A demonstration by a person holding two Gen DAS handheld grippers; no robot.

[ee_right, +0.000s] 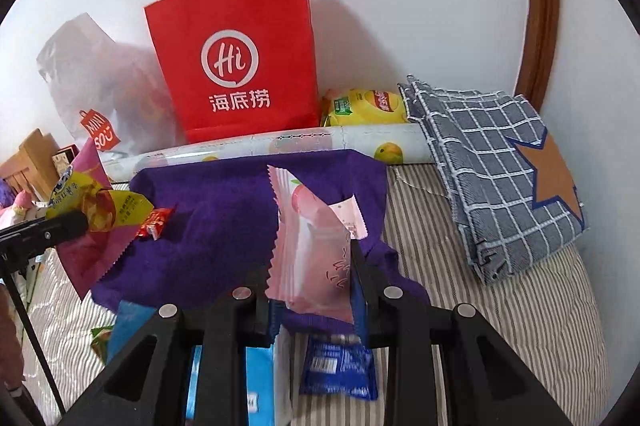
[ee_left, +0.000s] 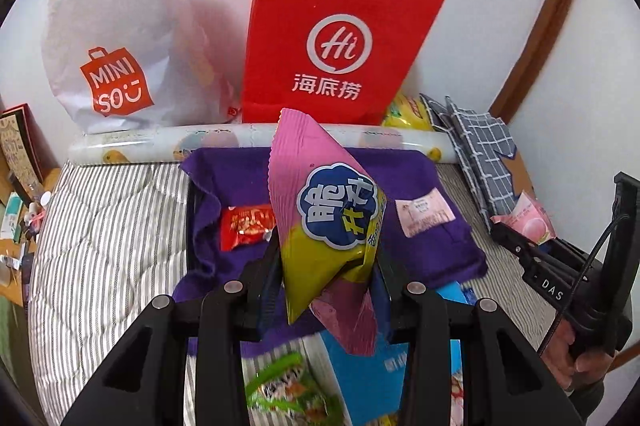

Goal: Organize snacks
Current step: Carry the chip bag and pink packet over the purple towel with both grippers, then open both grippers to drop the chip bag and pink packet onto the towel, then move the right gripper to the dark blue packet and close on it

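Note:
My left gripper (ee_left: 326,262) is shut on a pink and yellow snack bag (ee_left: 324,218) and holds it up over the purple cloth (ee_left: 240,181). The same bag (ee_right: 92,209) shows at the left of the right wrist view. My right gripper (ee_right: 312,266) is shut on a pale pink peach snack packet (ee_right: 312,246), held above the purple cloth (ee_right: 216,218). A small red candy packet (ee_left: 246,226) and a pink sachet (ee_left: 424,211) lie on the cloth. The red packet (ee_right: 154,222) shows in the right wrist view too.
A red paper bag (ee_left: 332,37) and a white Miniso bag (ee_left: 116,45) stand against the wall behind a rolled printed sheet (ee_left: 160,141). A checked cloth (ee_right: 492,177) and a yellow bag (ee_right: 368,105) lie at right. Blue (ee_right: 340,366) and green (ee_left: 288,386) packets lie on the striped bedding (ee_left: 100,246).

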